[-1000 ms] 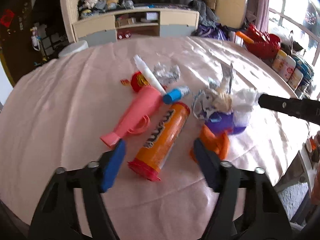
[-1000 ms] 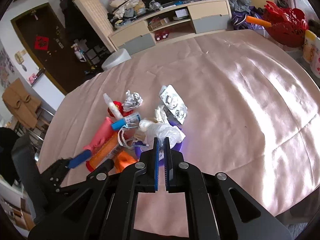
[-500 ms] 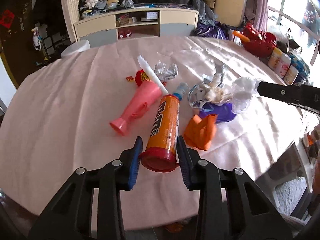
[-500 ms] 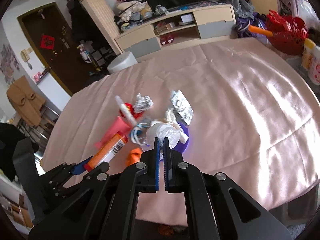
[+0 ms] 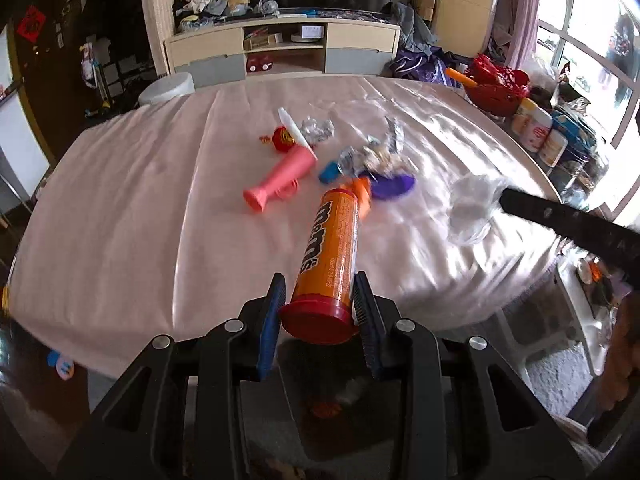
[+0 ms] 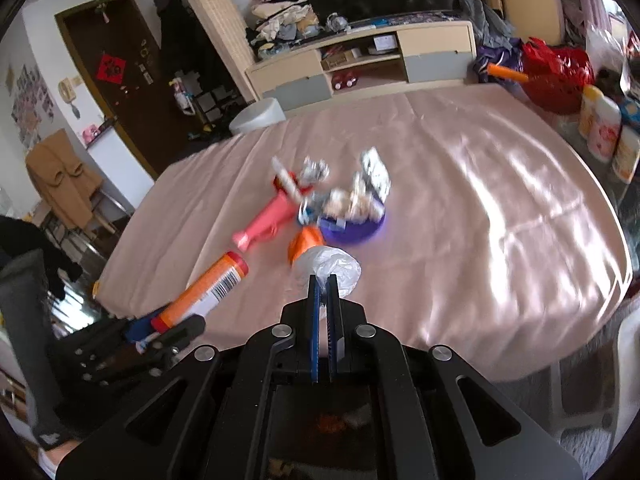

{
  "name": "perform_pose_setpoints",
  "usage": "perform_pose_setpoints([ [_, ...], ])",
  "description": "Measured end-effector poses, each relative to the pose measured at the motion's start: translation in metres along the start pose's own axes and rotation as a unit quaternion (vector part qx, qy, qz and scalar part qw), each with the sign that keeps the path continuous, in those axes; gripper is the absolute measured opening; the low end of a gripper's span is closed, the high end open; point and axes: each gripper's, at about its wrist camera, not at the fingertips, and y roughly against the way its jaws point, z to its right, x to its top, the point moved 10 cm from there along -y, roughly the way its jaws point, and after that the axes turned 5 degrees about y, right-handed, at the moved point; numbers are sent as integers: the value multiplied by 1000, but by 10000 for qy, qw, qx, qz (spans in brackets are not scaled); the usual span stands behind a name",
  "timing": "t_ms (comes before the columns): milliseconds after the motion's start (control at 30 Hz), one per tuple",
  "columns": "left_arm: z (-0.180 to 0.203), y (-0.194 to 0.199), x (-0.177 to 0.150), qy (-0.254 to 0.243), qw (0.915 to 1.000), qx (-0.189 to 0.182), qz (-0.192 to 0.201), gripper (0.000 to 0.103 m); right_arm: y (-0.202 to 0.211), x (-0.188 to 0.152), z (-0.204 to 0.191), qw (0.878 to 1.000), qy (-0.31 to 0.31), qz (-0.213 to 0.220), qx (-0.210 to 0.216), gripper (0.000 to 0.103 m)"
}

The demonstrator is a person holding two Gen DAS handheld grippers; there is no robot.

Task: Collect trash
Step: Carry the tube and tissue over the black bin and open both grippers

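My left gripper (image 5: 318,294) is shut on an orange m&m's tube (image 5: 332,246) with a red cap, held above the table's near edge; the tube also shows in the right wrist view (image 6: 208,288). My right gripper (image 6: 325,280) is shut on a crumpled clear plastic bag (image 6: 332,268), lifted off the pile; the bag also shows in the left wrist view (image 5: 472,208). On the pink tablecloth (image 5: 120,200) lie a pink horn-shaped toy (image 5: 280,184), a purple bowl (image 6: 354,230) with wrappers, an orange piece (image 6: 306,242), crumpled foil (image 5: 318,130) and a red round item (image 5: 282,138).
A red basket (image 5: 496,88) and several white jars (image 5: 538,130) stand at the table's right edge. A low cabinet (image 5: 280,50) stands behind the table. A white stool (image 5: 166,88) sits at the far left edge.
Both grippers have pulled back from the pile toward the table's near edge. The left one carries the m&m's tube; the right one has lifted the plastic bag off the purple bowl.
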Motion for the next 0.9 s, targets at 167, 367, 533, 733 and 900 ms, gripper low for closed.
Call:
perform_pose_setpoints([
  [167,2,12,-42,141,9995,-74,-270,33,-1,-43,-6,9993,175,-313,-56,5],
  [367,3,1,-96,249,9971,-168,-702,33,-9,-82,-17,9958,570,-688,-220,5],
  [533,2,-14,-122,327,9950,-93,-934,33,-23,-106,-17,9940,534,-935,-202,5],
  [733,2,-27,-135,386,9933,-106,-1083,33,-40,-123,-18,9921,394,-1176,-206,5],
  [900,3,-36,-146,302,9920,-98,-1220,33,-45,-125,-18,9913,324,-1264,-184,8],
])
